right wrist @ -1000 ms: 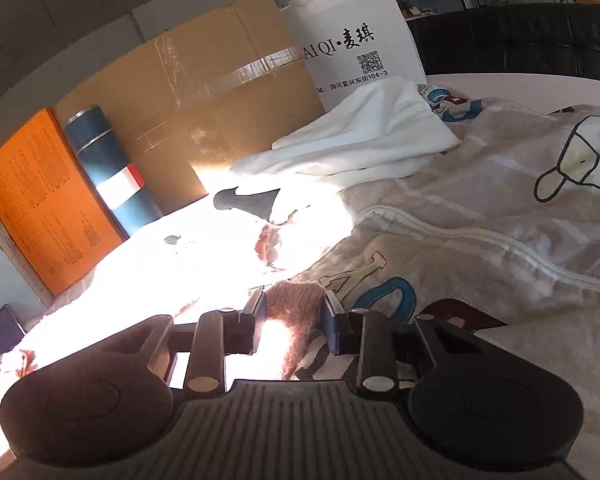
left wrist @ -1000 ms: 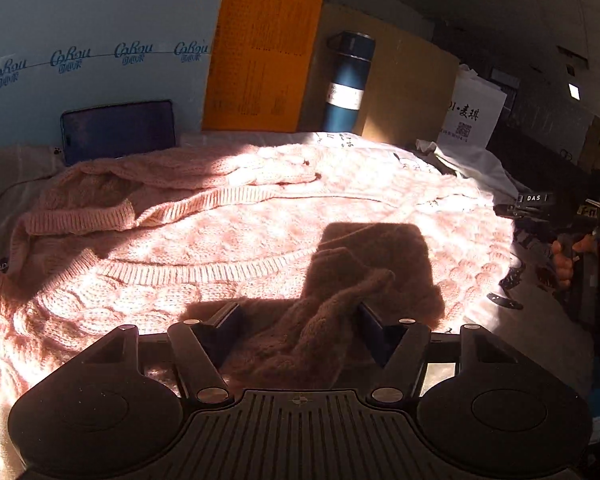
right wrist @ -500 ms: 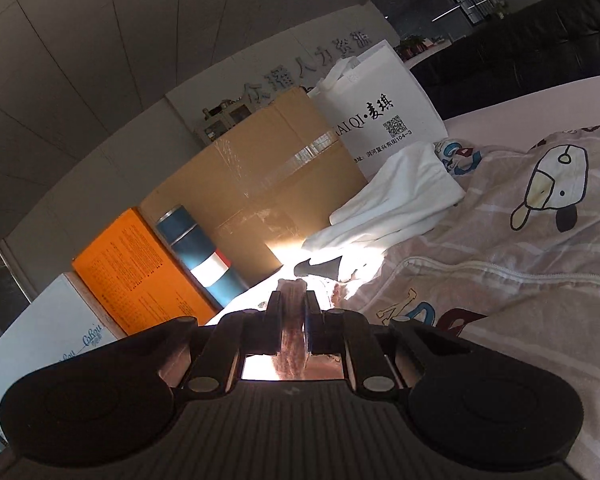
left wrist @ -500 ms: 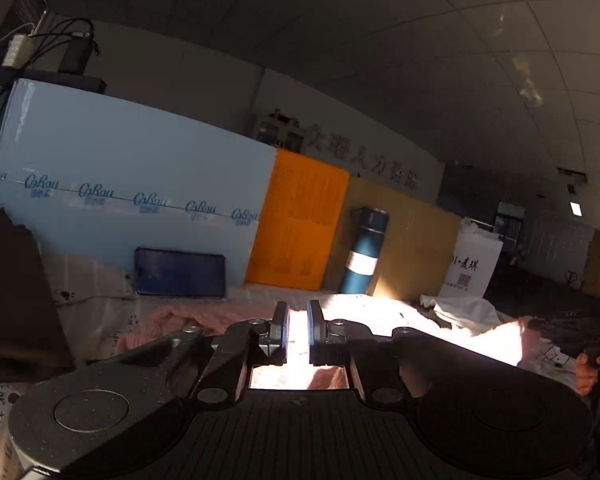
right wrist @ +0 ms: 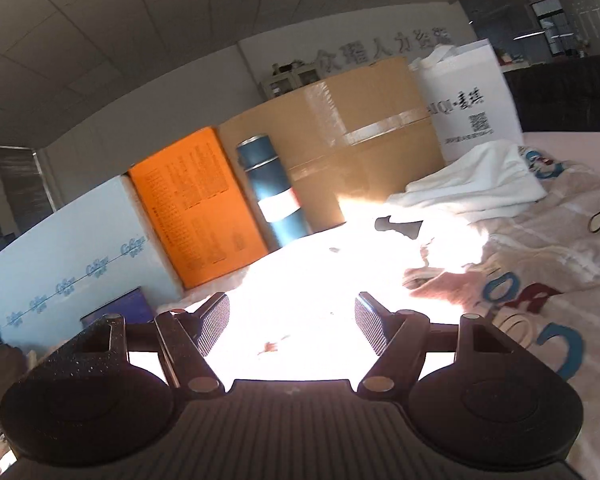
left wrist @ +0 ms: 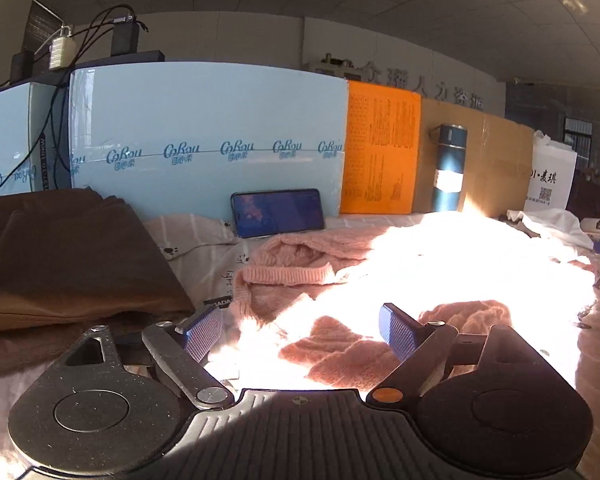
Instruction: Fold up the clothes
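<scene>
A pink cable-knit sweater lies spread on the bed, much of it washed out by hard sunlight. My left gripper hovers over its near edge, jaws opening wide, blue pads apart, nothing pressed between them. In the right wrist view my right gripper is also opening, with only glare between its fingers; a pink piece of the sweater shows just right of it on the printed bedsheet.
Folded brown clothes are stacked at left. A phone, light blue board, orange board, blue flask, cardboard box and white bag line the back. White cloth lies at right.
Both grippers were shut on pink knit half a second ago, lifted and tilted up; now both have let go and stand open, and the sweater lies on the bed.
</scene>
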`<state>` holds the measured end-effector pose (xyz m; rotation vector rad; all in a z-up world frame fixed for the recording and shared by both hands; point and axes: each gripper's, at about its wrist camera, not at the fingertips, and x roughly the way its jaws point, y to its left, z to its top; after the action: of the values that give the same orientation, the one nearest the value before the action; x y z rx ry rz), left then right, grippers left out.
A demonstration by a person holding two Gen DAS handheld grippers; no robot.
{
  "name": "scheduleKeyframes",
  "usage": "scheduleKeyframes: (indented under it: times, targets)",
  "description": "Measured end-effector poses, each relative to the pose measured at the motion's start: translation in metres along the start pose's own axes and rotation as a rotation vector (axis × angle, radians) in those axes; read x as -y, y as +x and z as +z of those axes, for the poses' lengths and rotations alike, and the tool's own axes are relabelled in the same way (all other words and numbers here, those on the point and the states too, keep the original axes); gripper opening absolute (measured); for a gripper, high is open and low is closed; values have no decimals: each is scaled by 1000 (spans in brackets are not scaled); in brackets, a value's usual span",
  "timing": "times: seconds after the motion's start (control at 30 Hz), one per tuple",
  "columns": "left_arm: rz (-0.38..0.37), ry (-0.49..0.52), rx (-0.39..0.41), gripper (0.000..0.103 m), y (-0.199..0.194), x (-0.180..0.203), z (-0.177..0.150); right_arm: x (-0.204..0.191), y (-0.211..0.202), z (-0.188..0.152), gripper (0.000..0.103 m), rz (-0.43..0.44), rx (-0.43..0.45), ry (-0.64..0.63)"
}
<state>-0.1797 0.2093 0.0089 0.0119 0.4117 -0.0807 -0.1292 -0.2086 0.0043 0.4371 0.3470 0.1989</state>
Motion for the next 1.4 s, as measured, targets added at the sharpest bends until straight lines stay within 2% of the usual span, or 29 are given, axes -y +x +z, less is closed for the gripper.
scheduleKeyframes:
  times: [0.07, 0.13, 0.2, 0.33, 0.37, 0.43, 0.47, 0.6, 0.67, 0.77, 0.93, 1.0, 1.07, 1.13, 1.27, 1.37, 1.4]
  targets:
    - [42, 24, -54, 90, 5, 2, -7, -21, 26, -9, 67, 120, -129, 4]
    - [68, 34, -99, 93, 11, 3, -13, -45, 52, -20, 67, 184, -254, -3]
    - [93, 44, -144, 97, 16, 4, -18, -65, 75, -31, 67, 210, -354, -24]
    - [80, 44, -176, 97, 20, 3, -22, -91, 96, -49, 65, 193, -441, -74]
    - [79, 39, -182, 97, 20, 2, -22, -96, 95, -51, 63, 193, -442, -94]
    - [71, 17, -186, 97, 21, -1, -22, -103, 91, -55, 45, 223, -448, -141]
    - [65, 4, -185, 97, 20, -3, -22, -106, 89, -57, 42, 238, -446, -162]
    - [51, -55, -148, 97, 14, -12, -21, -114, 75, -57, 15, 333, -412, -215]
    - [45, -92, -112, 97, 8, -17, -20, -115, 64, -49, 14, 407, -379, -199]
    - [45, -134, -52, 97, 0, -24, -16, -113, 41, -32, 11, 452, -275, -162]
    - [1, -164, 60, 97, -4, -24, -5, -104, 18, -10, 11, 426, -155, -132]
    - [-44, -150, 53, 98, 1, -20, -2, -100, 21, -13, 11, 395, -182, -139]
    - [-60, -143, 38, 98, 6, -16, -2, -96, 25, -18, 16, 363, -221, -148]
    - [-58, -141, 22, 98, 11, -14, -2, -91, 30, -23, 46, 330, -259, -156]
    - [-46, -139, 11, 98, 10, -12, -4, -101, 54, -43, 46, 314, -349, -212]
    - [-39, -133, 3, 98, 8, -10, -6, -110, 74, -55, 55, 252, -395, -248]
    - [-40, -122, -7, 98, 8, -9, -7, -112, 79, -58, 64, 228, -407, -261]
